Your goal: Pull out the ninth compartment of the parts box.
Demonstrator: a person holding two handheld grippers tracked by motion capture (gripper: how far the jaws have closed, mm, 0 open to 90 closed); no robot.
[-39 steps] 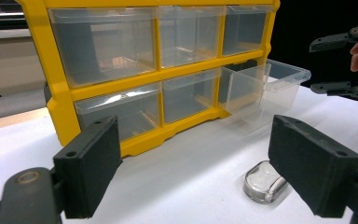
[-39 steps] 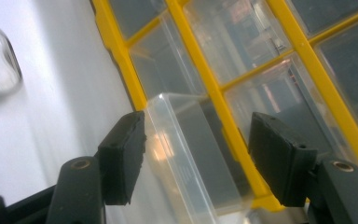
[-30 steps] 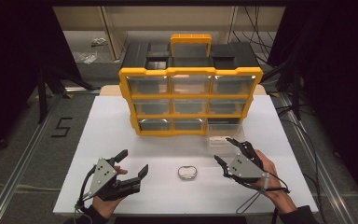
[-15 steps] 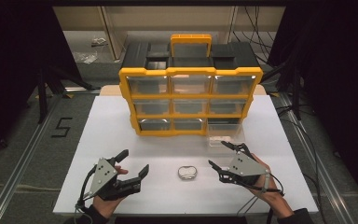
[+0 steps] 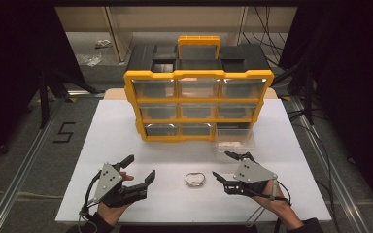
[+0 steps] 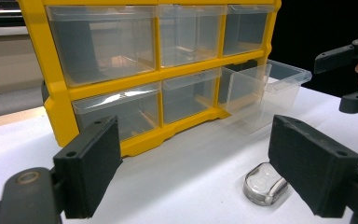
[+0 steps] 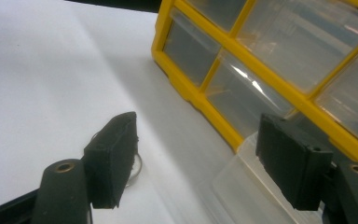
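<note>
Small clear case (image 5: 194, 179) lies on white desk (image 5: 102, 141) between both released grippers, right gripper (image 5: 229, 168) nearest, apparently bound for pulled-out drawer (image 5: 235, 141) of yellow organizer (image 5: 198, 77); left gripper (image 5: 139, 168) idle.

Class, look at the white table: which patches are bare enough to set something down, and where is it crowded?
Bare: the table left of the yellow drawer cabinet, and the strip between cabinet and the small clear case. Crowded: the front right, where the pulled-out drawer sits near the right gripper.
</note>
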